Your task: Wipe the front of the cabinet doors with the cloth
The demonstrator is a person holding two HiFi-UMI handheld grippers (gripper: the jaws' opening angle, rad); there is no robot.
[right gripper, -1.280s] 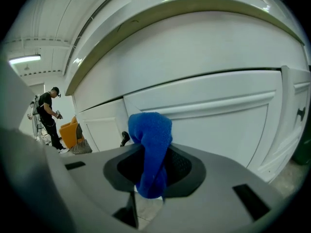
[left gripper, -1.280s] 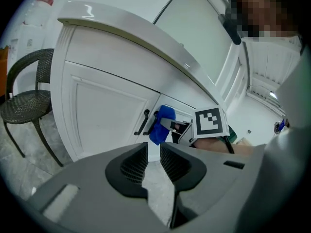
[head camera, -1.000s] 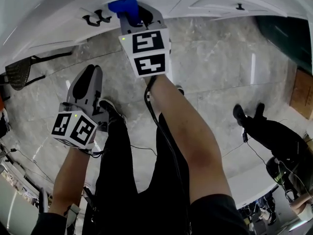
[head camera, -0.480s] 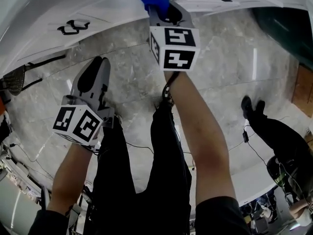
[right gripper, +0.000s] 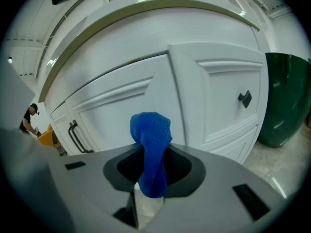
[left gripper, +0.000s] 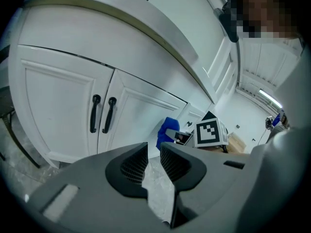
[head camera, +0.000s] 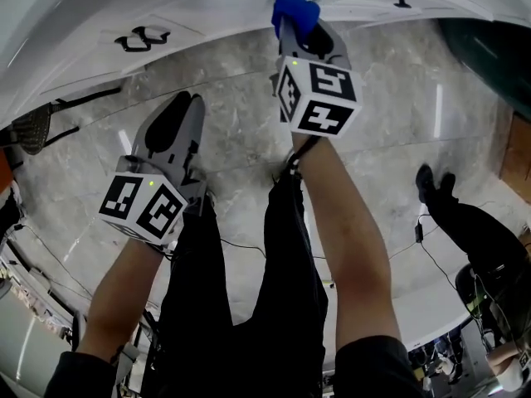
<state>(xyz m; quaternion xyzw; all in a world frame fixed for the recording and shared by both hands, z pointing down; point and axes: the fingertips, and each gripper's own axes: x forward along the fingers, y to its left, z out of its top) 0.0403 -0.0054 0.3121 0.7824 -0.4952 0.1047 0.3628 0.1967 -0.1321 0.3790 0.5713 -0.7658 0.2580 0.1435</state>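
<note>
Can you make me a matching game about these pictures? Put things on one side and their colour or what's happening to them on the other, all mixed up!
Things:
1. cloth
2. left gripper
3. door handles
4. big round container beside the cabinet

Match with:
A. black
B. dark green
C. empty, jaws a little apart
D. blue, pinched in the jaws of the right gripper

Pairs: 1-D, 2-C, 3-A, 4-B
</note>
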